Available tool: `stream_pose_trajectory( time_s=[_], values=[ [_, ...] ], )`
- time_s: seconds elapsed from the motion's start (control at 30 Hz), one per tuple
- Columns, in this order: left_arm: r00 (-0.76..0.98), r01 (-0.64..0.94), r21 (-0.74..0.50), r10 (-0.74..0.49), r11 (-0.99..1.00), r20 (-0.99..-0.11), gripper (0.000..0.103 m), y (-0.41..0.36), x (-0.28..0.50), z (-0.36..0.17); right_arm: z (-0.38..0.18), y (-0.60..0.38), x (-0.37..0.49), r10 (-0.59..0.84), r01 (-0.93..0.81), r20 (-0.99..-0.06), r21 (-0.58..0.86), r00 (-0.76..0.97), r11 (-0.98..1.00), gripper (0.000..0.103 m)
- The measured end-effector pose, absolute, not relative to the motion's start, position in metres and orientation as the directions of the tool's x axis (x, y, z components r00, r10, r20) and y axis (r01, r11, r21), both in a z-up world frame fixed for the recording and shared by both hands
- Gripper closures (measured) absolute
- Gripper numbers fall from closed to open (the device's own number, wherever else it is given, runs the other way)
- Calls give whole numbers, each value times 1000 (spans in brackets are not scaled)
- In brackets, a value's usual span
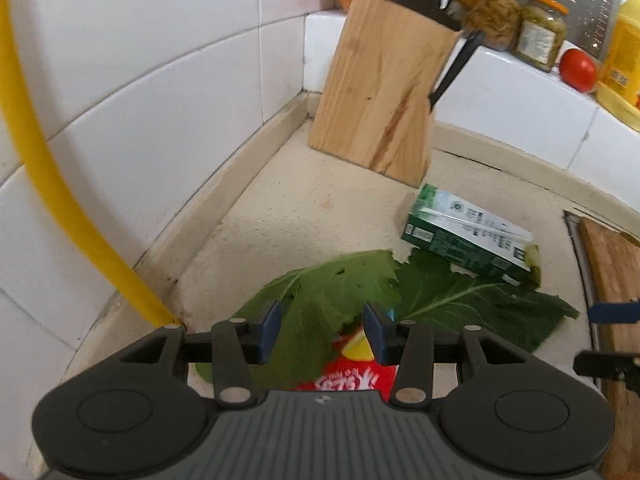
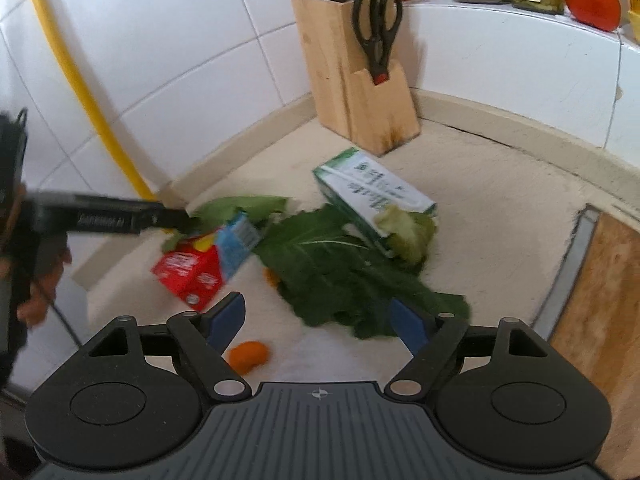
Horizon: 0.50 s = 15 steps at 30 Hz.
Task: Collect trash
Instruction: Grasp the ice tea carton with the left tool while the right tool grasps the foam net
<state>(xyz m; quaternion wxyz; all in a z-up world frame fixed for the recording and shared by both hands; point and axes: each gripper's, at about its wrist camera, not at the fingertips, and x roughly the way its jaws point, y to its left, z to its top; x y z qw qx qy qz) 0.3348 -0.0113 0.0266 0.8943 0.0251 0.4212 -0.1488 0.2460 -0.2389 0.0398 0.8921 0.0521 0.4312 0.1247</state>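
Note:
A red and blue drink carton [image 2: 196,272] hangs tilted at the left, with a green leaf [image 1: 320,292] draped over it. My left gripper [image 1: 323,330] is shut on this carton [image 1: 352,376], which shows red and yellow between the pads. In the right wrist view the left gripper [image 2: 176,220] reaches in from the left. A green and white carton [image 2: 372,196] lies on the counter with a pale lettuce lump [image 2: 408,232] at its end, partly on a big dark leaf [image 2: 340,280]. My right gripper [image 2: 318,320] stands open over that leaf's near edge. An orange peel [image 2: 248,356] lies by its left finger.
A wooden knife block [image 2: 356,92] with scissors [image 2: 376,28] stands in the tiled corner. A yellow hose [image 2: 80,80] runs down the left wall. Jars and a tomato [image 2: 592,0] sit on the back ledge. A wooden board [image 2: 600,300] lies at the right. A hand [image 2: 40,280] holds the left gripper.

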Motion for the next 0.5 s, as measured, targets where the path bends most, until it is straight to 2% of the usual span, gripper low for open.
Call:
stream_pose_trajectory(
  time_s=[0.17,0.5],
  values=[
    [584,349,-91,-292,933,-757,63,-25,340,29,34,-250,255,241,-156,-774,184,586,970,18],
    [533,282,-155,-289,947,-795,62,-10,306,20,27,-258,251,243,-137,-794,201,557,970,18]
  ],
)
